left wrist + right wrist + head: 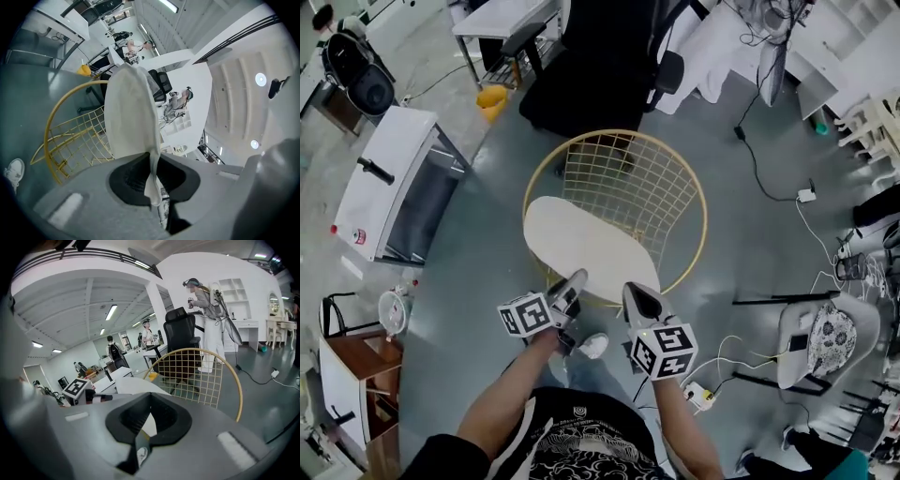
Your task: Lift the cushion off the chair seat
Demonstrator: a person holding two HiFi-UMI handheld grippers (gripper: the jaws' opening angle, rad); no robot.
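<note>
Both the left tongs [574, 283] and right tongs [636, 293] are clamped on the white cushion's [586, 246] near edge, over the wire chair [679, 184].

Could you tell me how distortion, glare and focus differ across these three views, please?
Head view: evenly lit, mild bending at the edges, chair sharp. Left gripper view: heavy fisheye, black corners, ceiling lamp blown out, cushion bright. Right gripper view: same fisheye, chair rim bowed.
</note>
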